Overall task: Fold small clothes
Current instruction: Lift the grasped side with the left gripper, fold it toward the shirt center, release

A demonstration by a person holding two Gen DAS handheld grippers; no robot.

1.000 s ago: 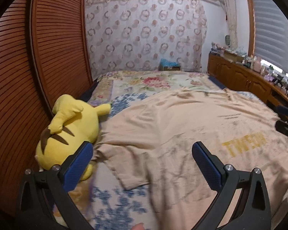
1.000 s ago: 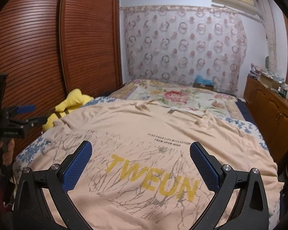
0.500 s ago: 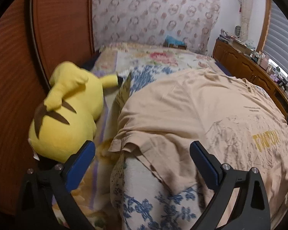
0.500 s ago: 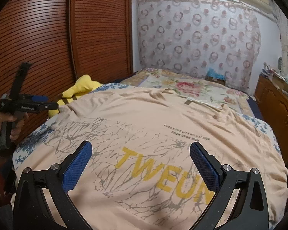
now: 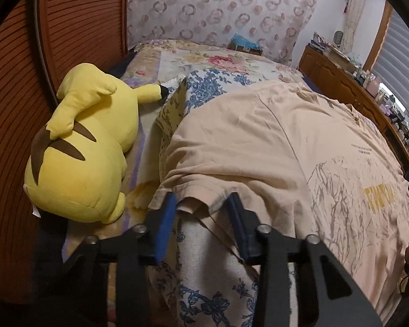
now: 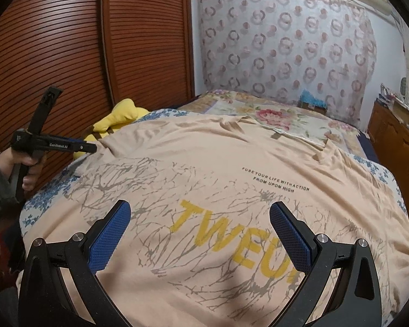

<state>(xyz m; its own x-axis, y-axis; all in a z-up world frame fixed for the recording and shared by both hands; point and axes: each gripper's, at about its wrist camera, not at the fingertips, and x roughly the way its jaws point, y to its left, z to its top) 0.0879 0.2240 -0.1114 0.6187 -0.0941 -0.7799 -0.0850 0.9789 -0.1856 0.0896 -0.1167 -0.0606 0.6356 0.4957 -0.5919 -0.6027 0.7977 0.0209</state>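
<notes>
A peach T-shirt (image 6: 231, 169) lies spread flat on the bed (image 5: 226, 62). The left gripper (image 5: 201, 204) sits at its sleeve hem, at the bed's left edge, fingers partly apart around the hem without pinching it. Only that view shows the whole yellow plush toy (image 5: 81, 150) just beside the sleeve. The right gripper (image 6: 199, 218) hovers wide apart over the printed front.

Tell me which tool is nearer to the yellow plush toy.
Left. The left tool sits at the T-shirt's sleeve, right beside the yellow plush toy. The right tool hovers over the shirt's printed front, with the toy far off to its left.
</notes>
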